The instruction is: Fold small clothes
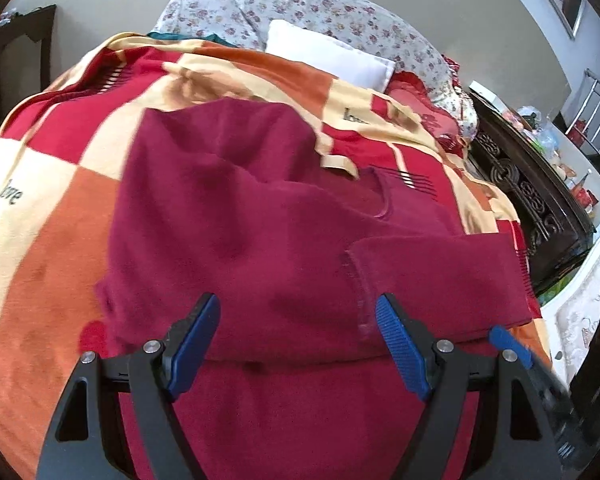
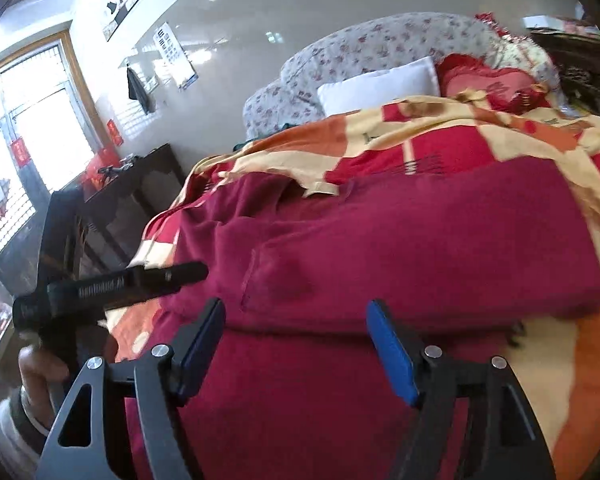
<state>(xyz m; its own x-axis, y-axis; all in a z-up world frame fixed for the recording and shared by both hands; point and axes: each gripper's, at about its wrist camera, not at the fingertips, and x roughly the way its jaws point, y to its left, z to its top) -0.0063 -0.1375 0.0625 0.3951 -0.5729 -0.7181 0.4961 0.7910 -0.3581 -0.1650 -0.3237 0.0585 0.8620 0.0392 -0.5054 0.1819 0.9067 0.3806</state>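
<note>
Both grippers, left and right, hover wide open, empty, over the part-folded maroon sweater; next, I judge, pinch its near hem.

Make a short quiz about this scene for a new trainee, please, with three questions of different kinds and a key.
1. True or false: the left gripper is shut on the maroon garment.
2. Multiple choice: what does the maroon garment lie on? A) a bare wooden floor B) a checked blanket in red, orange and cream C) a glass table
3. Short answer: which plain object rests at the far end of the bed, in front of the floral pillows?

Key
1. False: both its fingers stand apart and grip no cloth. The right gripper is open too.
2. B
3. A white pillow.
</note>
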